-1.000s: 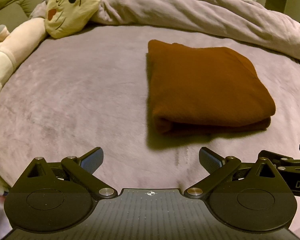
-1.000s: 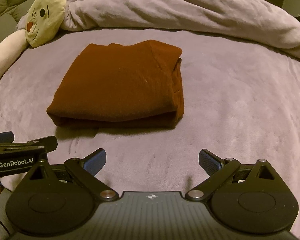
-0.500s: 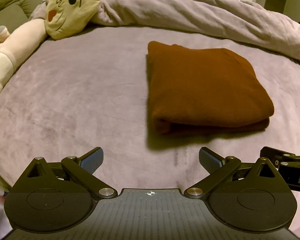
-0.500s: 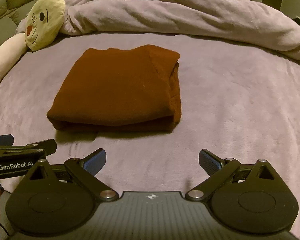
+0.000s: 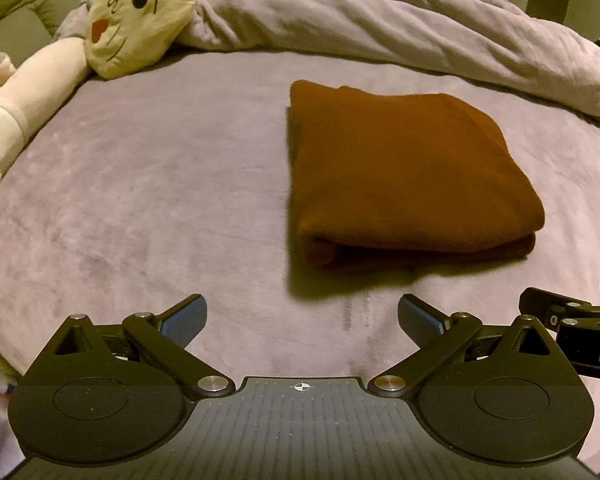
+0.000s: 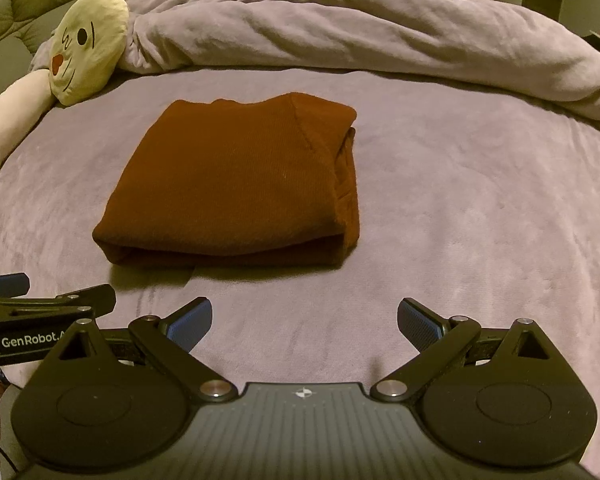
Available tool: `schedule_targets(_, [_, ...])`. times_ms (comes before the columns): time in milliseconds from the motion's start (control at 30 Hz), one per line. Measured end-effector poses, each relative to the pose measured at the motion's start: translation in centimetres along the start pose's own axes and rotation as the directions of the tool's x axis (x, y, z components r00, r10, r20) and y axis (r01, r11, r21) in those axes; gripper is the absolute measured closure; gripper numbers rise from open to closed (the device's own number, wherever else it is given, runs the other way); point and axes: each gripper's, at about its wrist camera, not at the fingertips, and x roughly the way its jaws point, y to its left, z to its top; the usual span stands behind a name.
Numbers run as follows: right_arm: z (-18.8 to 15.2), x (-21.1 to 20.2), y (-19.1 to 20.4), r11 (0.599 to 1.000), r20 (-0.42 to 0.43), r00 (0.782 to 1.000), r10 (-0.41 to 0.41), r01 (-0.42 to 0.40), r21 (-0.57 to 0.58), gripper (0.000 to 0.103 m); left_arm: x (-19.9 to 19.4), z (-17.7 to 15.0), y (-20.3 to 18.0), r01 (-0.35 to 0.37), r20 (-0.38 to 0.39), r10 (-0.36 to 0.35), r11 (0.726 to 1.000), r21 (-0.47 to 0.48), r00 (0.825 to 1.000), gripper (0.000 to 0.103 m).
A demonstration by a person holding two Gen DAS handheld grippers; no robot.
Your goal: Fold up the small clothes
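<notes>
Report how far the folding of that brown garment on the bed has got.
Done: the brown garment lies folded into a compact rectangle on the purple bed cover. In hand: nothing; the left gripper and right gripper hover apart from it, jaws open. Left: no other loose clothes show.

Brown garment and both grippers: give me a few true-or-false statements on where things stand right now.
1. The brown garment lies folded on the bed cover. True.
2. The left gripper is shut on the garment. False: it is open and short of the cloth.
3. The right gripper is open and holds nothing. True.
4. The plush toy sits on top of the garment. False: it lies apart, at the far left by the bunched blanket.
</notes>
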Motion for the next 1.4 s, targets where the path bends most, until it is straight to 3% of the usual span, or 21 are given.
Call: schedule_targets(1400, [0.00, -0.38, 0.25, 1.000, 0.012, 1.000, -0.007, 0.008, -0.005, 0.004, 0.05, -0.05, -0.19, 0.006, -0.002, -0.006, 1.000, 0.009, 1.000, 0.000])
